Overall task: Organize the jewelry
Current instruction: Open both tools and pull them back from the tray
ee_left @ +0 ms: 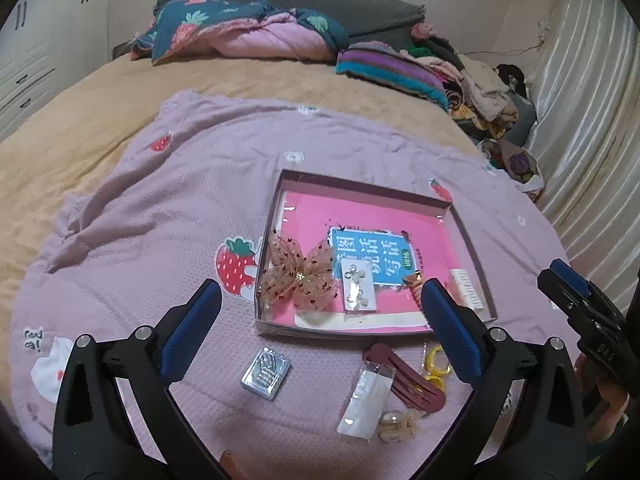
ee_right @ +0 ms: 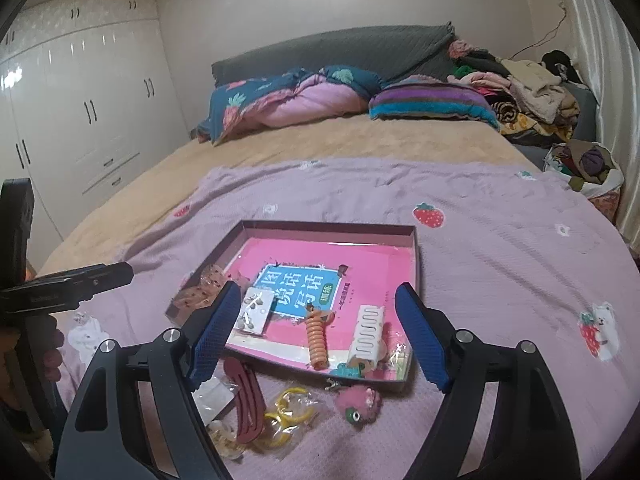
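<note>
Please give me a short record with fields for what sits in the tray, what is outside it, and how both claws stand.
surface: purple blanket on a bed
tray: open, pink book lying flat inside
in tray: tulle bow, earring card, orange spiral hair tie, white comb clip
outside tray, near edge: silver box, dark red hair clip, yellow rings in a clear bag, pink plush charm
left claw: open, empty
right claw: open, empty
</note>
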Available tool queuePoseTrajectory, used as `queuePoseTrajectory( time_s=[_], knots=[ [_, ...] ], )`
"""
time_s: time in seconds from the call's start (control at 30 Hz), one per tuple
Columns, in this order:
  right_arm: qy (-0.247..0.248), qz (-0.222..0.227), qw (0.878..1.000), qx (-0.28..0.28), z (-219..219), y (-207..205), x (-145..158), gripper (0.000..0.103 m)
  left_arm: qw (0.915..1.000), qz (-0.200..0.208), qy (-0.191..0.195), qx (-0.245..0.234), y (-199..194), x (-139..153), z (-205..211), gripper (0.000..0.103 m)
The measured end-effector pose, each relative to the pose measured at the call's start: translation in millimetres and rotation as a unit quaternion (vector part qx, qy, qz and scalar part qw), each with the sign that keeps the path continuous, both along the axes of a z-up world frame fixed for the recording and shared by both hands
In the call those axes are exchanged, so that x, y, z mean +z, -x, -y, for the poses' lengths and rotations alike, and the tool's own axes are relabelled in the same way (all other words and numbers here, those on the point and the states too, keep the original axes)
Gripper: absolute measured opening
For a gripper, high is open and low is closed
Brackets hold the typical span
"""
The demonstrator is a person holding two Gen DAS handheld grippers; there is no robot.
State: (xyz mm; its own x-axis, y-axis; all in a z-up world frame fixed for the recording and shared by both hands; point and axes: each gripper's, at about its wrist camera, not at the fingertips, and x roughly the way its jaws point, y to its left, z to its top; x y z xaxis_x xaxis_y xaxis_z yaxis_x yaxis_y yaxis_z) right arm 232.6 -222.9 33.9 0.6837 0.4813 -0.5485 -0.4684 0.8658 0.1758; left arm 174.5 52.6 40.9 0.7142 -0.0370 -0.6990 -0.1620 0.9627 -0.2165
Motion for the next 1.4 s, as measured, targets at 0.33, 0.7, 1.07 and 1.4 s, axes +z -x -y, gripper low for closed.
queuePoseTrajectory(
  time_s=[0.33, 0.7, 1.07, 1.4],
  knots=[
    [-0.006, 0.027, 1.0, -0.003, 8, 36, 25, 0.079, 0.9992, 0.037, -0.01, -0.014, 27, 25, 6, 0.093],
    [-0.002, 0.047, 0.999, -0.006, 8, 67, 37, 0.085, 0.9987, 0.046, -0.01, -0.02, 57, 26, 5, 0.093],
    [0.012, 0.031, 0.999, -0.024, 13, 88, 16, 0.089, 0.9989, 0.034, -0.003, -0.032, 74, 6, 8, 0.093],
    [0.024, 0.013, 0.999, -0.036, 18, 99, 1, 0.089, 0.9989, 0.013, 0.003, -0.046, 85, -18, 10, 0.093]
  ],
)
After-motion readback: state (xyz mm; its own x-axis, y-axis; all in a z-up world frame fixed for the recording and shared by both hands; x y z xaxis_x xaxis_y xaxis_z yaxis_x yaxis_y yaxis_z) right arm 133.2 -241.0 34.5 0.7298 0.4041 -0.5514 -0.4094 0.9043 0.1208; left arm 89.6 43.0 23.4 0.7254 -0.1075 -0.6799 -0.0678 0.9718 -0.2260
